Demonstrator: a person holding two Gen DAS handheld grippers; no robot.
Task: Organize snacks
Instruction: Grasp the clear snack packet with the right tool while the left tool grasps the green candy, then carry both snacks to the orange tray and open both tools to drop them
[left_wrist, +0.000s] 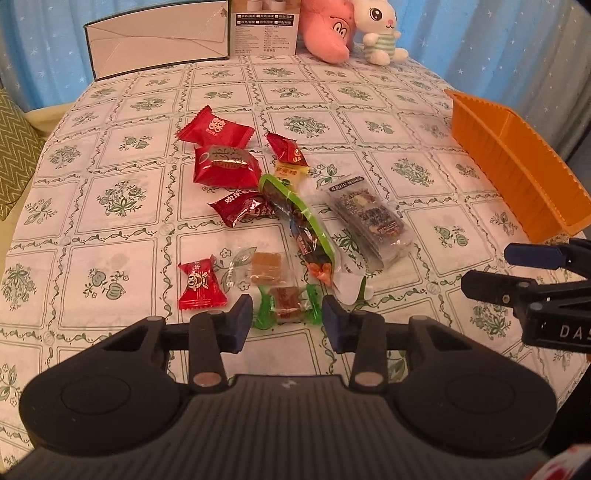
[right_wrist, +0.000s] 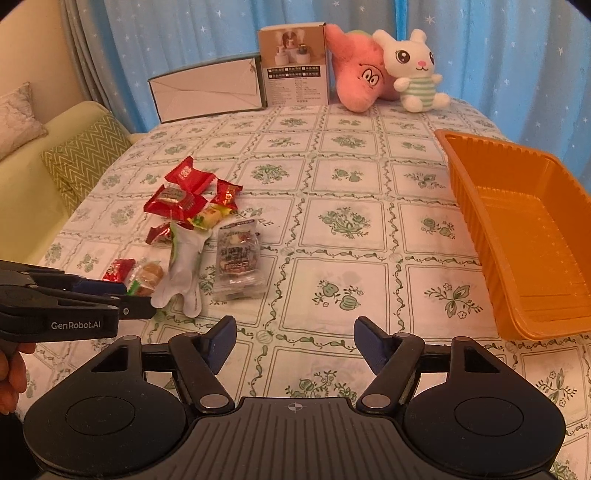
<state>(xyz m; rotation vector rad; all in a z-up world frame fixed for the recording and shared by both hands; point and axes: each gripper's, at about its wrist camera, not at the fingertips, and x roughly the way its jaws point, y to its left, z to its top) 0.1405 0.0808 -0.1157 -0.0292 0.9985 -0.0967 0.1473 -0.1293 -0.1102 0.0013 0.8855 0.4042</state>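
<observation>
Snacks sit in a heap mid-table on the green floral tablecloth (right_wrist: 347, 221), orange tray (right_wrist: 524, 236) empty off to the right. Left gripper (left_wrist: 287, 317), marked "GenRobot.AI", is half open around a green-twist candy (left_wrist: 286, 305), pads not touching it. Right gripper (right_wrist: 294, 345) gapes wide over bare cloth, holding nothing.

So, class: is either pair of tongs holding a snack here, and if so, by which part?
Neither. The left tongs stand open around the green-wrapped candy, pads not touching it. The right tongs are open over bare tablecloth.
</observation>
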